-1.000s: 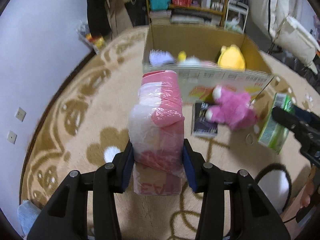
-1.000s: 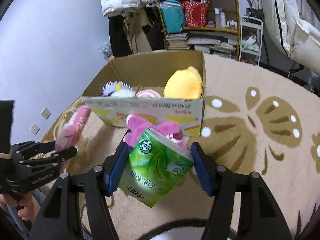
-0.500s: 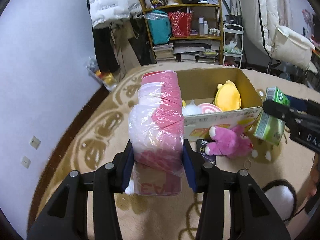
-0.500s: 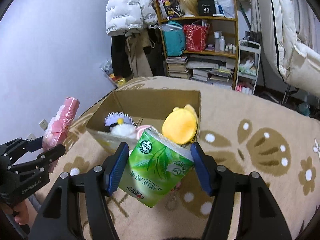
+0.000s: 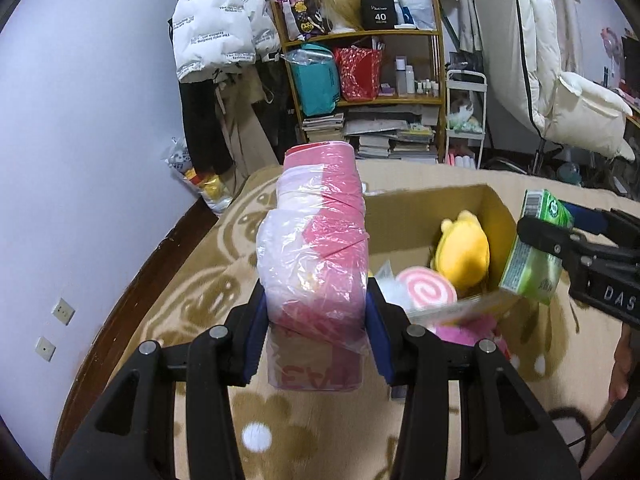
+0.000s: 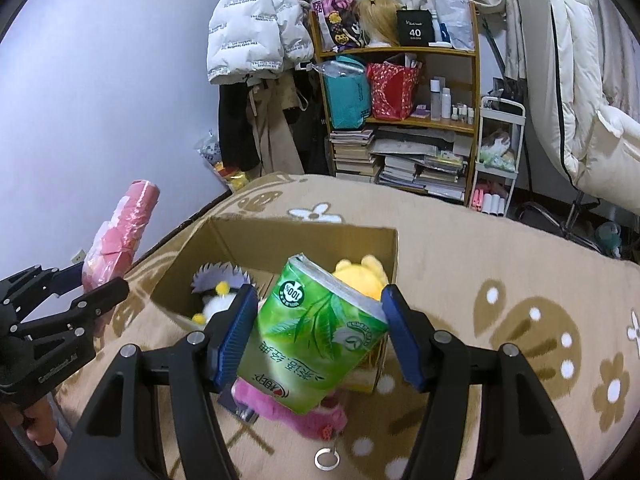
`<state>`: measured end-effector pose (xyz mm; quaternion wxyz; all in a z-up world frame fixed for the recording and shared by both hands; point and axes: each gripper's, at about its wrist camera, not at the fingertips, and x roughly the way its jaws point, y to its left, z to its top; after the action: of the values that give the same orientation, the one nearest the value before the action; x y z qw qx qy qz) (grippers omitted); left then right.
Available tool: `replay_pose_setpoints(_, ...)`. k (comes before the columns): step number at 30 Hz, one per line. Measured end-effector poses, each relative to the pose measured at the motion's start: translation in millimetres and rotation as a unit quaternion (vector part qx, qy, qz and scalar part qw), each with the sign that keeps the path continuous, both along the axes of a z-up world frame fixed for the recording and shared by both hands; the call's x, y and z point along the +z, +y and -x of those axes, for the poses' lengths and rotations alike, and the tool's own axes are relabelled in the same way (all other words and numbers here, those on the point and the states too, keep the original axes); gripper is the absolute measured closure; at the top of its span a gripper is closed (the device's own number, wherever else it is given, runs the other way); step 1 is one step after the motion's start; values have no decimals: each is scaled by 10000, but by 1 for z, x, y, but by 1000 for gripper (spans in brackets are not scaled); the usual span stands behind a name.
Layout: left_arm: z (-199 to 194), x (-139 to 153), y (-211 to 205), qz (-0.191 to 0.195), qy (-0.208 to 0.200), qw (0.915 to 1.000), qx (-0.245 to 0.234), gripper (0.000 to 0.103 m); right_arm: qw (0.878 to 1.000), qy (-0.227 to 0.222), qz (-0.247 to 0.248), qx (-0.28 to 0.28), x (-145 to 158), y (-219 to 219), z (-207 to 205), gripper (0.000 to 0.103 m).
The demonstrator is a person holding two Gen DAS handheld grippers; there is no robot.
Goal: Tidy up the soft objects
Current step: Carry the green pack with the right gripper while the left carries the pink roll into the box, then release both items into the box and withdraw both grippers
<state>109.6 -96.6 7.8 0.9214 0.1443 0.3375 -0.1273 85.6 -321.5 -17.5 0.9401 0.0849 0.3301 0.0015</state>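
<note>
Pink plastic-wrapped pack (image 5: 320,256) sits clamped between the blue pads of the left gripper (image 5: 316,336), held up above the patterned rug (image 5: 192,288). Right gripper (image 6: 320,340) grips a green tissue pack (image 6: 316,340), tilted, over the near wall of the cardboard box (image 6: 280,240). Box holds a yellow plush (image 5: 464,248) and a pink swirl cushion (image 5: 424,292). Pink plush (image 6: 292,412) lies on the rug against the box's outside.
</note>
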Motion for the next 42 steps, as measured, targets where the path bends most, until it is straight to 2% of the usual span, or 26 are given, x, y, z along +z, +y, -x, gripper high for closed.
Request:
replay_pose_setpoints(7, -27, -6, -12, 95, 86, 9999, -15, 59, 9999, 75, 79, 97, -5, -1, -26, 36)
replay_pose_setpoints(9, -33, -11, -11, 103, 159, 9998, 117, 59, 9997, 150, 127, 115, -11, -1, -32, 36)
replay_pose_setpoints(12, -41, -17, -4, 312, 279, 9987, 278, 59, 9995, 199, 218, 146, -17, -2, -37, 36)
replay_pose_setpoints(19, -52, -32, -7, 286, 469, 9984, 133, 58, 9991, 373, 92, 160, -26, -10, -47, 35)
replay_pose_setpoints(22, -55, -38, -11, 155, 552, 9983, 139, 57, 9991, 396, 58, 152, -26, -12, -50, 35)
replay_pose_setpoints(24, -55, -39, -11, 58, 489, 9986, 196, 45, 9990, 405, 35, 159, -26, -13, -51, 35)
replay_pose_setpoints(26, -53, -37, -10, 64, 403, 9989, 219, 39, 9990, 423, 11, 154, -26, -14, -52, 33)
replay_pose_setpoints(28, -53, -35, -8, 90, 452, 9987, 214, 32, 9992, 392, -46, 118, -25, -15, -50, 20)
replay_pose_setpoints(33, -52, -31, -4, 13, 531, 9982, 274, 18, 9995, 267, -191, 47, -20, -18, -40, 1)
replay_pose_setpoints(42, -26, -22, -4, -163, 408, 9988, 195, 5, 9991, 345, -246, -21, -16, -19, -20, 0)
